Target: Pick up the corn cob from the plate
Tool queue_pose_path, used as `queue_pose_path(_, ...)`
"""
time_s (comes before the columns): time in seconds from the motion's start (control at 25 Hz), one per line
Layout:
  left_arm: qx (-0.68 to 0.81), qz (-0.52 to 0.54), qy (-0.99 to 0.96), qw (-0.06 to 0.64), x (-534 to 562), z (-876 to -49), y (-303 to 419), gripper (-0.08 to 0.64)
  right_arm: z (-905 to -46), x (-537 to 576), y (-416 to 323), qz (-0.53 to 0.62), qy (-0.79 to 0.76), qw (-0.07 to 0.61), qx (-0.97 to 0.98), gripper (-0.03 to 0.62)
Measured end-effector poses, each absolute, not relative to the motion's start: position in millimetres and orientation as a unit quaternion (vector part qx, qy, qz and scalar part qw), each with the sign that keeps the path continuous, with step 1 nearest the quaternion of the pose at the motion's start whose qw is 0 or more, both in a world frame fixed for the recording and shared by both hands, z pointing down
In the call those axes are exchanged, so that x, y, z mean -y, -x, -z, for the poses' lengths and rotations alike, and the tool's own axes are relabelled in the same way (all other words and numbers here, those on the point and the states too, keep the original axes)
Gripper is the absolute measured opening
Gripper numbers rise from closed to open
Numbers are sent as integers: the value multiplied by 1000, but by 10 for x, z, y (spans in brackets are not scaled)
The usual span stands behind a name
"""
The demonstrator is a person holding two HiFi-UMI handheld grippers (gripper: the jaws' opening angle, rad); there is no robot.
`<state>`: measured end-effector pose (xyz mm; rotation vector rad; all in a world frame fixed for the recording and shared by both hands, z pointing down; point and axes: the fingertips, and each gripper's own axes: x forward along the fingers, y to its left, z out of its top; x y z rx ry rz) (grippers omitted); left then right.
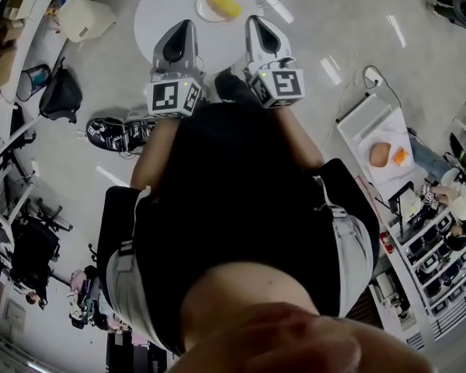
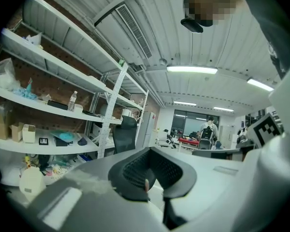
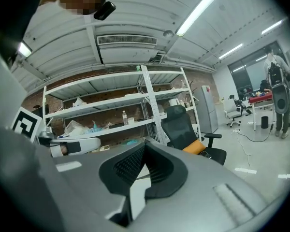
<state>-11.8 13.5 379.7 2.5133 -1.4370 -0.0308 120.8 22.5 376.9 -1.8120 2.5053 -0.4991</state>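
The yellow corn cob lies on a small white plate at the far side of the round white table, ahead of my left gripper and right gripper, both with jaws pressed together and holding nothing.

The right gripper has its fingers pressed together, empty. Just beyond them stands a black office chair, with metal shelving behind.
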Motion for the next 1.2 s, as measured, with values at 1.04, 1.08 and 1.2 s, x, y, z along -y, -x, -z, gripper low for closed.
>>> queue_pose_path(1.04, 521, -16, -843, 134, 394, -4116, 106, 6, -4427, 333, -1194, 175, 534, -65, -824, 8)
queue_pose_path(1.08, 519, -17, -844, 134, 408, -4123, 109, 6, -4460, 345, -1188, 177, 535, -68, -823, 8)
queue_pose_path(1.2, 512, -19, -848, 137, 421, -4165, 111, 6, -4557, 353, -1174, 187, 540, -79, -817, 8)
